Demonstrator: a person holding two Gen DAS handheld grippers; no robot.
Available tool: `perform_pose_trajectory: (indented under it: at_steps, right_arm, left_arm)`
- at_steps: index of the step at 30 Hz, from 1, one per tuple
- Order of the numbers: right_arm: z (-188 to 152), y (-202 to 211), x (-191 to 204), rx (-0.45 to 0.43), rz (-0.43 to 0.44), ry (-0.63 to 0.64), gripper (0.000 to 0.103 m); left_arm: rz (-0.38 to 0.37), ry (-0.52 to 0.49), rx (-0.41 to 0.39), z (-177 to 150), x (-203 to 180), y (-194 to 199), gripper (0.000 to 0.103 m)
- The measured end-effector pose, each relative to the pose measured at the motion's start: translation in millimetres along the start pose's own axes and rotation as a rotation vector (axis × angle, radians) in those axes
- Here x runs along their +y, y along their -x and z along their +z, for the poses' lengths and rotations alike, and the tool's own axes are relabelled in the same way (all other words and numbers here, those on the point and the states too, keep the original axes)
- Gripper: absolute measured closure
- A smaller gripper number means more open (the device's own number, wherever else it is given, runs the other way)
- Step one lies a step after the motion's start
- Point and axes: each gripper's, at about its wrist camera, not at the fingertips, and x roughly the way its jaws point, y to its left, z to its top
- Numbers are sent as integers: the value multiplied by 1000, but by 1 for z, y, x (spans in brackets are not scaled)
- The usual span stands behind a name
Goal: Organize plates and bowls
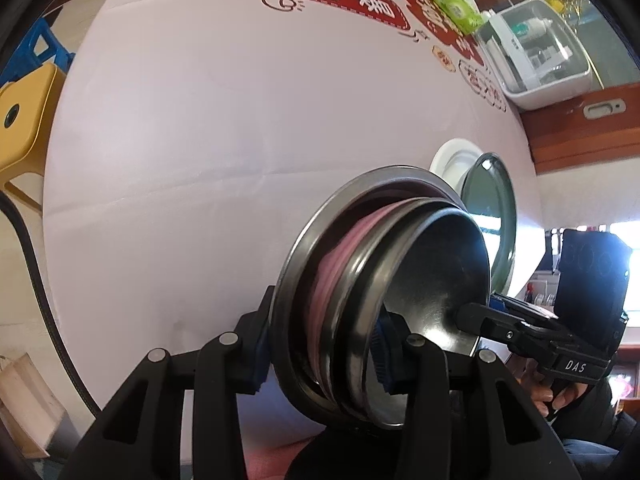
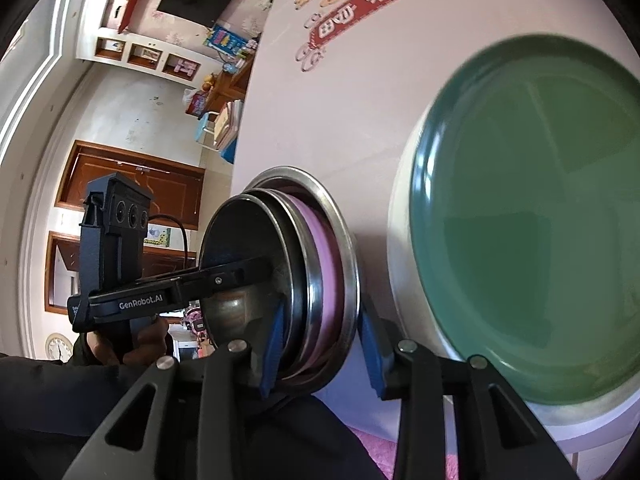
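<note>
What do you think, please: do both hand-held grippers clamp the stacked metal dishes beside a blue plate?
The plate is green, not blue, as the right wrist view shows; the left hand-held gripper and right hand-held gripper do clamp the stacked metal dishes.

Both my views are bright with daylight. In the left wrist view a blown-out window (image 1: 628,240) glares white at the right edge, and a highlight gleams on the steel bowl (image 1: 436,280). In the right wrist view the green plate (image 2: 532,216) is softly blurred, too close for focus. Fisheye distortion bulges the table (image 1: 200,140) into a dome, and black vignetting cuts the corners.
</note>
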Motion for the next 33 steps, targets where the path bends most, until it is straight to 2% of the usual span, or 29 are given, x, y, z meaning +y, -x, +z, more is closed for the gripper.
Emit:
perform_pose_trajectory:
  at_steps: [7,15,25,33]
  right_arm:
    - [4,22,-4,-24,25,35,68]
    - [9,51,-13,-55,52,50,68]
    - [17,84,-39,-57,31,45,68]
    - [24,107,-69,-33,13,21,68]
  left_arm:
    - [-16,10,-43,-3,-17,13,64]
    - [-70,28,-113,-9,-38,26,64]
    - [-62,3,-111,1,-87,10,64]
    - [-39,-10,-95,16,-130,-20,64]
